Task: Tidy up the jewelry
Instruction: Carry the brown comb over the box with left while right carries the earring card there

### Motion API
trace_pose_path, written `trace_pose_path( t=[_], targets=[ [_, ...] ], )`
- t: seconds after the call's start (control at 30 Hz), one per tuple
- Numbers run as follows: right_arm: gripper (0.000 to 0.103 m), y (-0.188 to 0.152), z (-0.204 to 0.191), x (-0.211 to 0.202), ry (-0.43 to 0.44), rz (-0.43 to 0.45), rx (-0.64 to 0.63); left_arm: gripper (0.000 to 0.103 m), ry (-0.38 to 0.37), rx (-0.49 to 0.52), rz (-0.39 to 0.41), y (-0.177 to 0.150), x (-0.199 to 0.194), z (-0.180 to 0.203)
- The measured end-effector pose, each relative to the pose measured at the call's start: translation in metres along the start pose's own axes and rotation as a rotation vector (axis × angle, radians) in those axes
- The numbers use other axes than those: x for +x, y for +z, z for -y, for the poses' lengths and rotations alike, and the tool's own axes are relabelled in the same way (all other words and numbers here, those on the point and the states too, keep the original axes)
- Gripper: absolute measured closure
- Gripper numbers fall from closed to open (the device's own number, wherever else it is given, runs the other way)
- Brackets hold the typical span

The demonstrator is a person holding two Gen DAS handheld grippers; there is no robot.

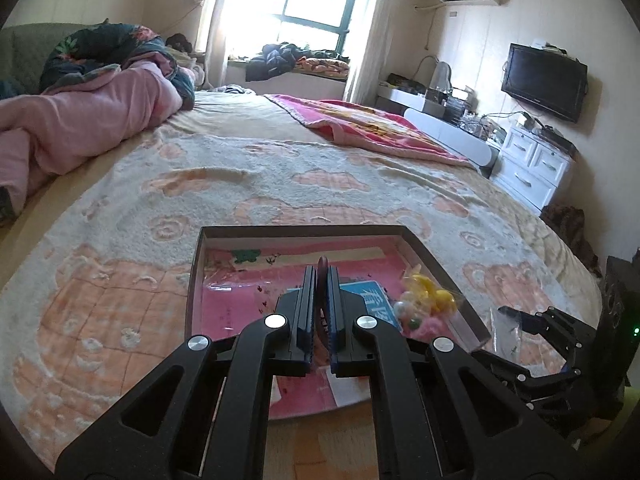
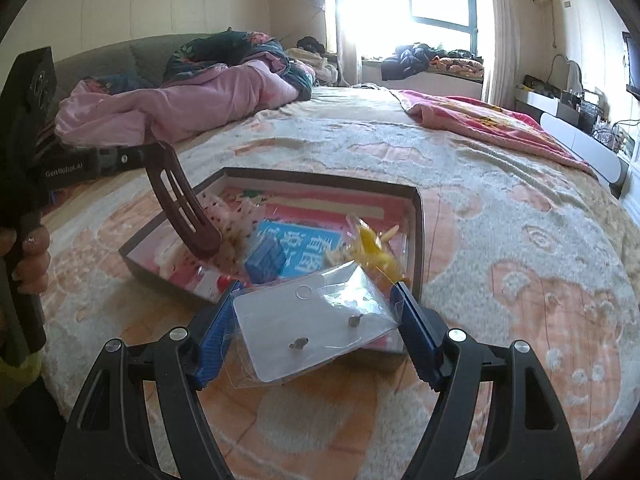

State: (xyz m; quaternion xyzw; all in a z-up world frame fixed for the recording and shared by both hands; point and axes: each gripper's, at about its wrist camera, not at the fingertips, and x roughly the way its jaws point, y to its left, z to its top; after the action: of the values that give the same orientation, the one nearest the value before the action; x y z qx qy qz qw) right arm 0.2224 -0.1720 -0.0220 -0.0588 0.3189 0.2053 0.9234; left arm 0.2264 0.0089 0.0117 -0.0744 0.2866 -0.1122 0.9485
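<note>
- Left wrist view: the left gripper (image 1: 319, 280) has its jaws pressed together on a thin dark reddish piece (image 1: 321, 270) that sticks up edge-on between the pads — can't tell from here what it is. It hangs over a shallow box (image 1: 304, 232) with dark walls, sitting on the fuzzy peach-and-cream bedspread (image 1: 280, 176).
- Inside the box there's pink printed paper, a blue card (image 1: 370, 300) and a clear packet of yellow trinkets (image 1: 430, 296) near the right wall.
- The right gripper (image 1: 516, 320) shows at the lower right, by the box's corner.
- Right wrist view: the right gripper (image 2: 316, 312) is spread wide, pinching an earring card (image 2: 316, 328) by its edges — white card in a clear sleeve, two small metal studs on it, tilted, above the box's near edge.
- The reddish piece turns out to be a curved slotted hair clip (image 2: 184, 212), dangling over the box's left side.
- A hand (image 2: 30, 260) grips the left tool's handle. Pink quilt (image 2: 180, 100) is bunched up well behind.
</note>
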Motion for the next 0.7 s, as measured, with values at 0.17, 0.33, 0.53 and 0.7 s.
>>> trace_pose_path(
  t=[0.17,0.33,0.53,0.7],
  targets=[
    [0.031,0.008,0.004,0.012,-0.014,0.001,0.002,0.102,0.002,-0.021,-0.003,-0.002,0.011,-0.006],
    [0.031,0.013,0.008,0.025,-0.029,-0.005,0.010,0.102,0.008,-0.042,-0.011,-0.004,0.020,-0.013],
    [0.031,0.020,0.008,0.041,-0.038,-0.015,0.006,0.102,0.013,-0.073,-0.023,-0.009,0.029,-0.025],
    [0.031,0.024,0.003,0.055,-0.046,-0.030,-0.011,0.102,0.016,-0.105,-0.032,-0.014,0.035,-0.038]
  ],
)
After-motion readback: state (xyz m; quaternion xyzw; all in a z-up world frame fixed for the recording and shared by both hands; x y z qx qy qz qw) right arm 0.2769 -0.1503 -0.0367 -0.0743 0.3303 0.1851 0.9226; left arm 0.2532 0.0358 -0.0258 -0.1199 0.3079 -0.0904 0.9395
